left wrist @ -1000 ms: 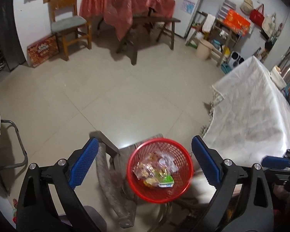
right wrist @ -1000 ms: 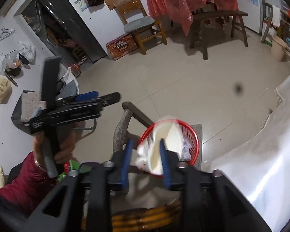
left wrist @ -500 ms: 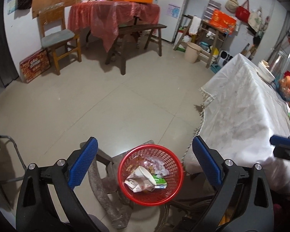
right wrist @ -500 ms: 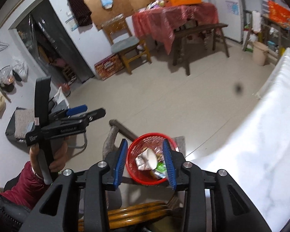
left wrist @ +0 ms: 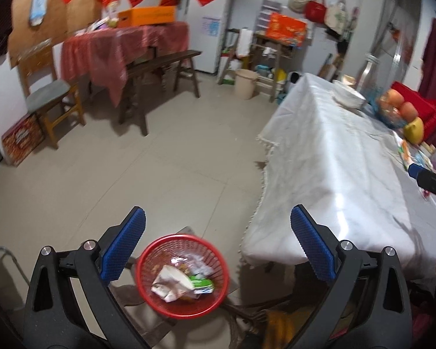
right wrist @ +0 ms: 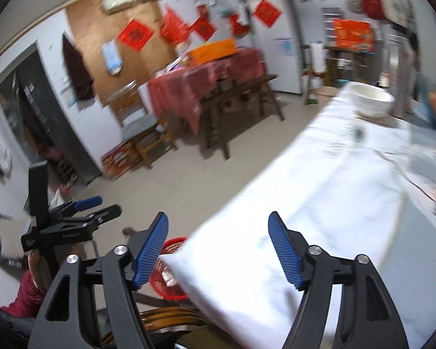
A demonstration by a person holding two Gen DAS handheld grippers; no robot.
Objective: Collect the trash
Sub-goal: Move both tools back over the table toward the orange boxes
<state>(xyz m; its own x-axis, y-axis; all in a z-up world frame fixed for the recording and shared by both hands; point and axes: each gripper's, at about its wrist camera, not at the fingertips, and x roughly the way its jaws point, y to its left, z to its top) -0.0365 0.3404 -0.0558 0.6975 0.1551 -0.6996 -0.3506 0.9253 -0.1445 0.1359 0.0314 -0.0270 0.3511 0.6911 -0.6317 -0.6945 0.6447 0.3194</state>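
A red mesh basket (left wrist: 140,264) sits on a low stool beside the white-clothed table (left wrist: 334,160). It holds a crumpled white cup (left wrist: 171,280) and a green packet (left wrist: 203,283). My left gripper (left wrist: 217,212) hangs open above and behind the basket, with nothing between its blue pads. My right gripper (right wrist: 218,218) is over the table's near corner, jaws opening and empty. In the right wrist view the basket (right wrist: 174,241) peeks out under the cloth's edge, and the left gripper (right wrist: 101,206) is at the left in a hand. Colourful wrappers (left wrist: 407,151) lie at the table's far right.
A white bowl (right wrist: 372,103) and fruit (left wrist: 398,107) stand at the far end of the white table. Across the tiled floor are a red-covered table (left wrist: 116,46), a dark bench (left wrist: 160,67), a wooden chair (left wrist: 49,96) and a printed carton (left wrist: 20,139).
The right gripper let the white cup fall into the basket, widened its jaws, and swung up and right over the white table. The left gripper rose and tilted up.
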